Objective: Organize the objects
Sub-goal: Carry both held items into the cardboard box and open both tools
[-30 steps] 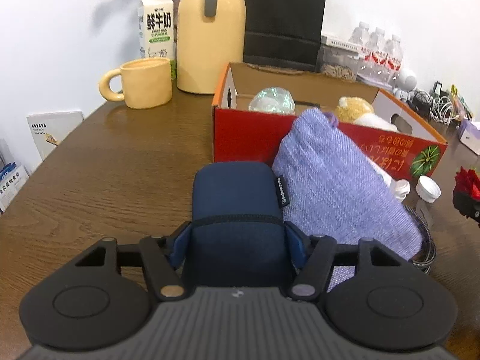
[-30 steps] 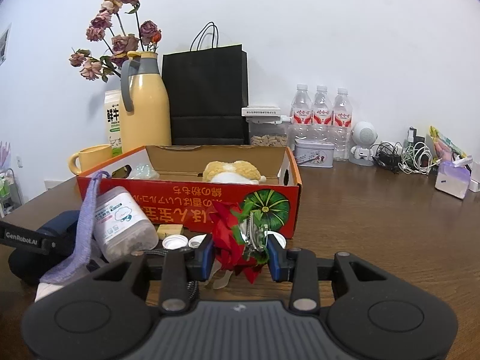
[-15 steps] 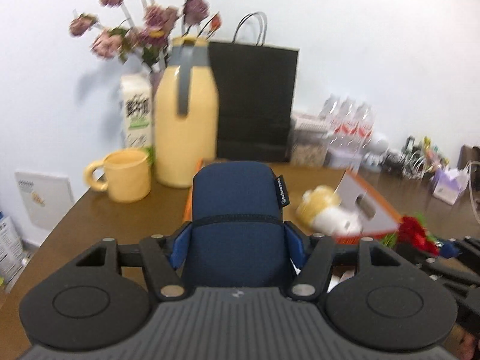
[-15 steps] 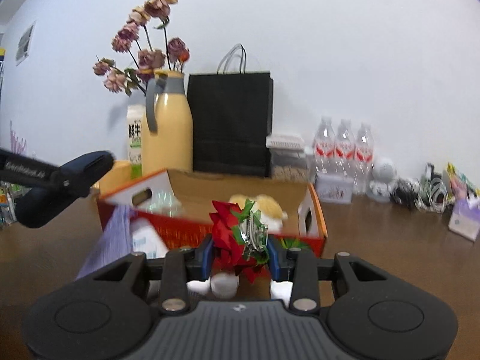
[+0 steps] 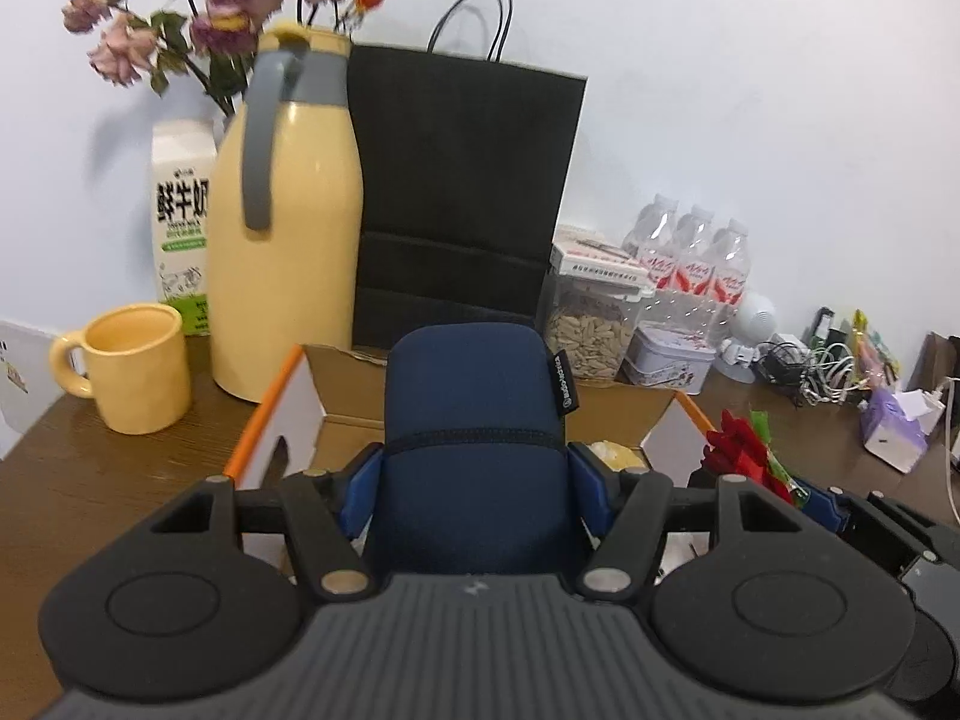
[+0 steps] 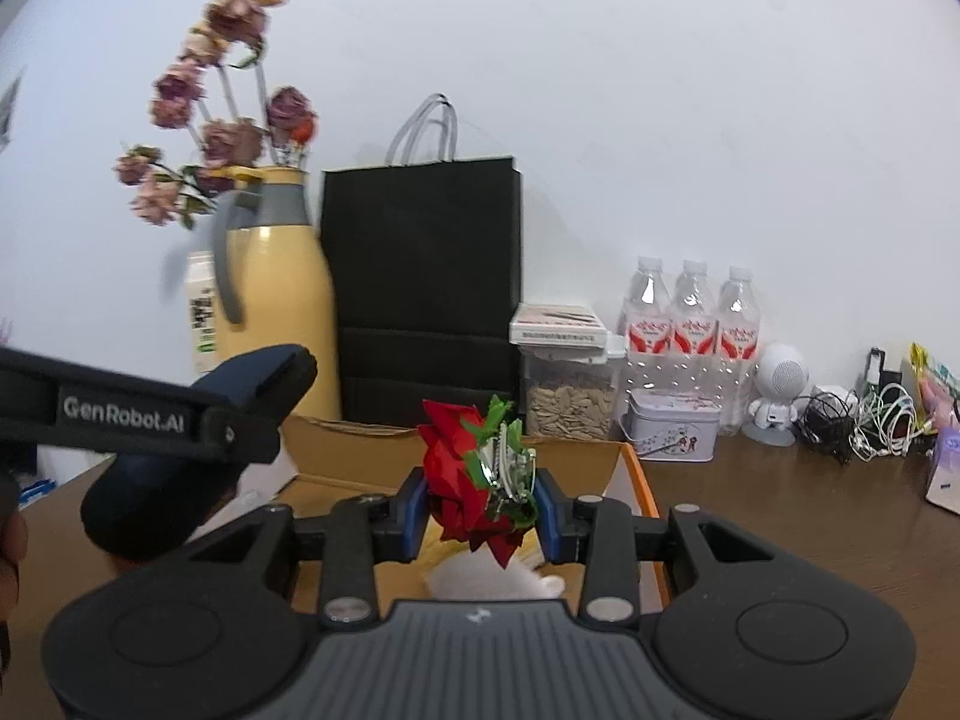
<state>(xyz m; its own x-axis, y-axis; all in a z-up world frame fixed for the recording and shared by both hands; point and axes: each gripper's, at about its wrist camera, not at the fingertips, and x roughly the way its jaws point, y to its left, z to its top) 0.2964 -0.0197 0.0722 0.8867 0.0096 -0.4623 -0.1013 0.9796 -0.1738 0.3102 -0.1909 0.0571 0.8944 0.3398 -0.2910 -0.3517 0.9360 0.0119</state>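
My left gripper (image 5: 474, 483) is shut on a dark blue soft pouch (image 5: 474, 420) and holds it in the air above the open cardboard box (image 5: 273, 414) with orange edges. My right gripper (image 6: 480, 501) is shut on a red flower ornament with green leaves and a metal clip (image 6: 477, 468), also above the box (image 6: 636, 480). The pouch (image 6: 180, 480) and left gripper show at the left of the right wrist view. The ornament (image 5: 744, 450) shows at the right of the left wrist view. A yellow and white plush (image 6: 498, 576) lies in the box.
Behind the box stand a yellow thermos jug (image 5: 282, 228), a black paper bag (image 5: 462, 198), a milk carton (image 5: 183, 222), dried flowers (image 5: 222, 12) and a yellow mug (image 5: 132, 375). A seed jar (image 6: 567, 384), a tin (image 6: 672, 432), three water bottles (image 6: 693, 324), a white toy robot (image 6: 777, 393) and cables (image 6: 864, 420) line the back right.
Both grippers have risen from the table in front of the box and moved forward over it, each carrying its object. The purple bag and white jars have dropped out of view.
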